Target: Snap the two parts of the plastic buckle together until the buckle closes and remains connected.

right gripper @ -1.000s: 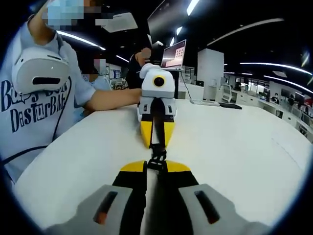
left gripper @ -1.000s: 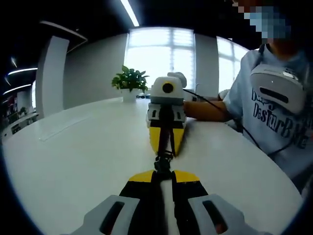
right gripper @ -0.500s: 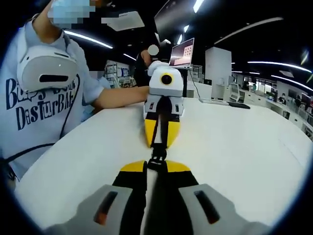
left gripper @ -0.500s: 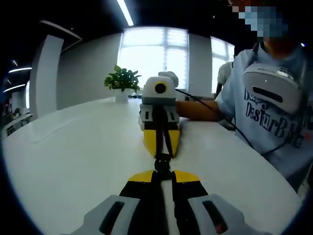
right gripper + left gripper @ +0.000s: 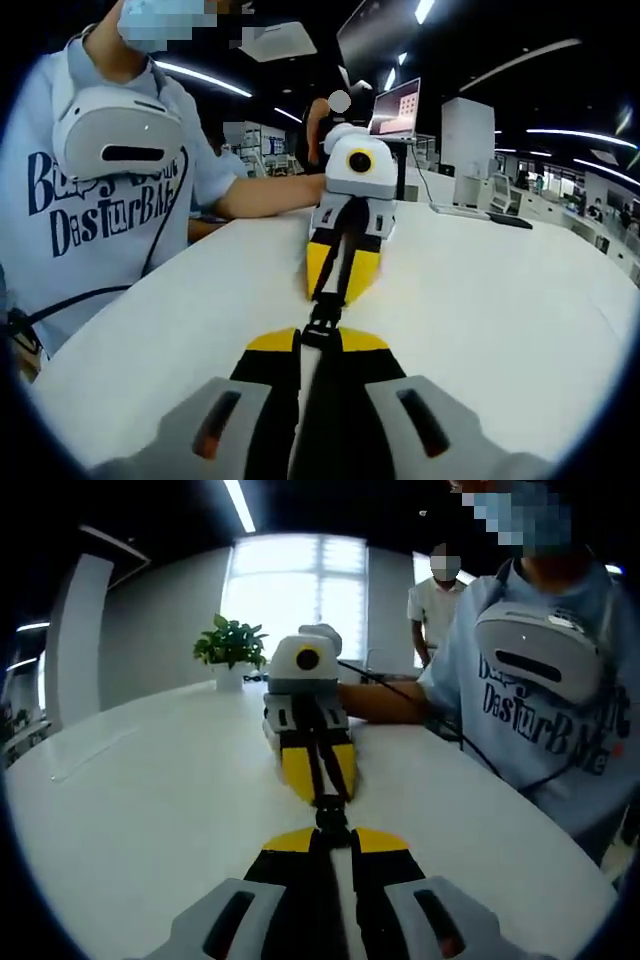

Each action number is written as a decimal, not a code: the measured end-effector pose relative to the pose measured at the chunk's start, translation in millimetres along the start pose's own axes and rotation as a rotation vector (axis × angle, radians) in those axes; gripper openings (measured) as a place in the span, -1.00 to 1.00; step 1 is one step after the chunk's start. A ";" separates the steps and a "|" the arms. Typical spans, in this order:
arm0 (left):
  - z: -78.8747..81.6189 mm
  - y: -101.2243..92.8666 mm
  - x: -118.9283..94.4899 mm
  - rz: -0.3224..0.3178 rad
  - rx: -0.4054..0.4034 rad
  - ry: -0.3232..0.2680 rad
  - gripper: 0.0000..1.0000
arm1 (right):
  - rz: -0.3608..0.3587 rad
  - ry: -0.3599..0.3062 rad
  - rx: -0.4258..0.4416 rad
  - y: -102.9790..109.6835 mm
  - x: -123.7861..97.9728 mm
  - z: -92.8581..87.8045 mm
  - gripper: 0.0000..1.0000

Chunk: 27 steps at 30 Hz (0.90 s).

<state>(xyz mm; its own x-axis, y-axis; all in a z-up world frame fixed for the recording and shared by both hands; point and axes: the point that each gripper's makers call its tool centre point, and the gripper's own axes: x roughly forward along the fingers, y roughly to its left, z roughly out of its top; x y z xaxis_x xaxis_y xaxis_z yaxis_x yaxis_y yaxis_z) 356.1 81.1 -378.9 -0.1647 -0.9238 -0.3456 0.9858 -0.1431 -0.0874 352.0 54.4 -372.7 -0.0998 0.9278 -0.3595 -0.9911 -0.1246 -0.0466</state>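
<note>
1. White table (image 5: 150,810) carries both grippers, tip to tip.
2. Left gripper (image 5: 333,832) — jaws clamped on buckle (image 5: 332,813).
3. Right gripper (image 5: 320,342) — jaws clamped on the buckle too, joined between them.

The black buckle (image 5: 331,814) is sitting between the two sets of yellow jaw tips, too small to show whether its two parts are latching. Its strap (image 5: 320,400) is running down between the right gripper's (image 5: 320,342) jaws, partly hidden. Their lower bodies are being cut off by the bottom edge.
</note>
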 end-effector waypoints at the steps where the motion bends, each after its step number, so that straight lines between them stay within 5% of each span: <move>1: -0.1 -1.1 0.3 -0.004 0.004 0.001 -0.78 | 0.006 0.000 0.001 1.1 0.1 0.0 -0.74; 6: 0.9 -12.0 6.7 -0.047 0.010 0.006 -0.78 | 0.055 0.002 0.002 11.0 2.2 0.5 -0.75; 27: -0.7 -10.9 9.2 -0.045 -0.006 0.003 -0.78 | 0.050 0.003 0.008 8.8 0.8 -2.8 -0.75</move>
<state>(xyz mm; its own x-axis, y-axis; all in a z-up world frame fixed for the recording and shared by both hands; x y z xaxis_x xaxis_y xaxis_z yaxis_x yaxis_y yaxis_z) 343.7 74.4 -381.8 -0.2093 -0.9154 -0.3439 0.9772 -0.1826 -0.1087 343.5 53.1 -376.0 -0.1487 0.9196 -0.3636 -0.9856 -0.1678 -0.0212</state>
